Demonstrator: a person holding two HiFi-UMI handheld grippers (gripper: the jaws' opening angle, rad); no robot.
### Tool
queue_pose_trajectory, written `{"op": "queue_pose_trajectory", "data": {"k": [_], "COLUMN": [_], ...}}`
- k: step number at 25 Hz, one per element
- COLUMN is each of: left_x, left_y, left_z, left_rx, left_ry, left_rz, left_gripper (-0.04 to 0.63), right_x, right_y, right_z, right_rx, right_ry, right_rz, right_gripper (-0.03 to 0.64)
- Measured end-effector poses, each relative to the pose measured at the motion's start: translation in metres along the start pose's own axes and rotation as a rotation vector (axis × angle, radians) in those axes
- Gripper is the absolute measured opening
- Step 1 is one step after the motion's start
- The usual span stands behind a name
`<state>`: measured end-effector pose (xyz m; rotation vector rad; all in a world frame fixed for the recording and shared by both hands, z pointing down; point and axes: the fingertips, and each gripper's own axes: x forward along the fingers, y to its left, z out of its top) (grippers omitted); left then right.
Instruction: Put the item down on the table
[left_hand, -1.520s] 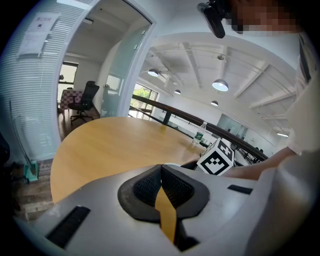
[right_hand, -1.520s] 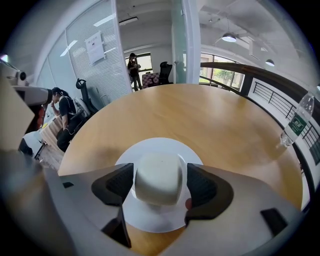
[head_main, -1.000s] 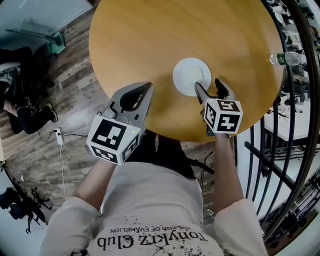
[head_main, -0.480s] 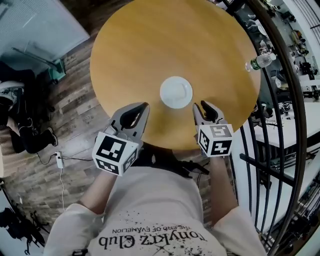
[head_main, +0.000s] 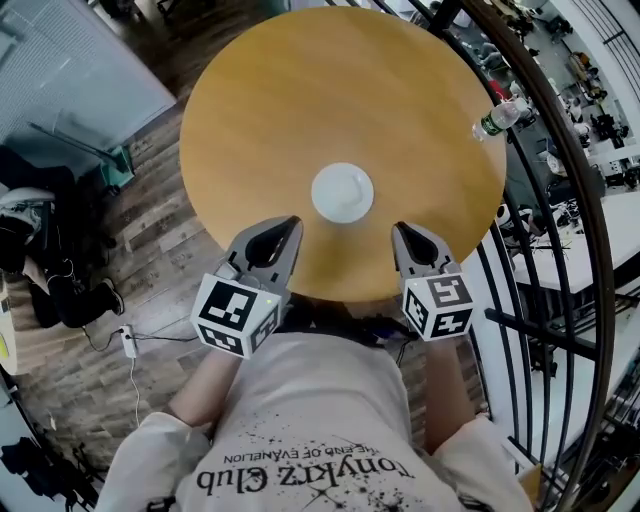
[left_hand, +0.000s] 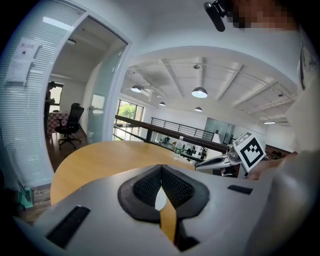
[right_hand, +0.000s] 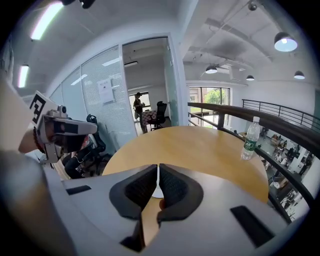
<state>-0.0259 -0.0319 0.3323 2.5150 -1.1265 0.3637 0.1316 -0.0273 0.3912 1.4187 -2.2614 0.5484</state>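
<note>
Plate (head_main: 342, 193), small and white, sits flat near the centre of the round wooden counter (head_main: 300, 110), touching neither tool. Right gripper (head_main: 408, 235) has drawn back from its rim to the near edge; left gripper (head_main: 280, 228) is level with it. Both sets of fingers are clenched on nothing. Placement looks complete.
</note>
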Motion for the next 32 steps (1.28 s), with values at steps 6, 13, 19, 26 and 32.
{"op": "queue_pose_trajectory", "data": {"k": [6,13,19,26,32], "left_x": [-0.005,-0.014,-0.005,0.002,0.010], "left_y": [-0.009,0.003,-0.005,-0.011,-0.022], "left_z": [0.001,-0.001,0.004,0.011,0.016], "left_rx": [-0.003,-0.005,-0.002,0.020,0.027], "left_ry": [0.012,0.032,0.020,0.024,0.031], "left_rz": [-0.030,-0.010,-0.045,-0.071,-0.089], "left_gripper": [0.025,0.025,0.025,0.025,0.025], "right_x": [-0.007,-0.006,-0.010,-0.017,-0.026], "right_y": [0.010,0.018,0.023,0.020,0.009], "right_z": [0.009,0.019,0.029,0.035,0.033], "right_rx": [0.016,-0.003,-0.014,-0.049,-0.031], "right_ry": [-0.038,-0.040,-0.045,-0.043,-0.041], "right_rz": [0.019,0.033,0.045,0.023,0.012], "right_gripper": [0.025,0.025,0.025,0.025,0.025]}}
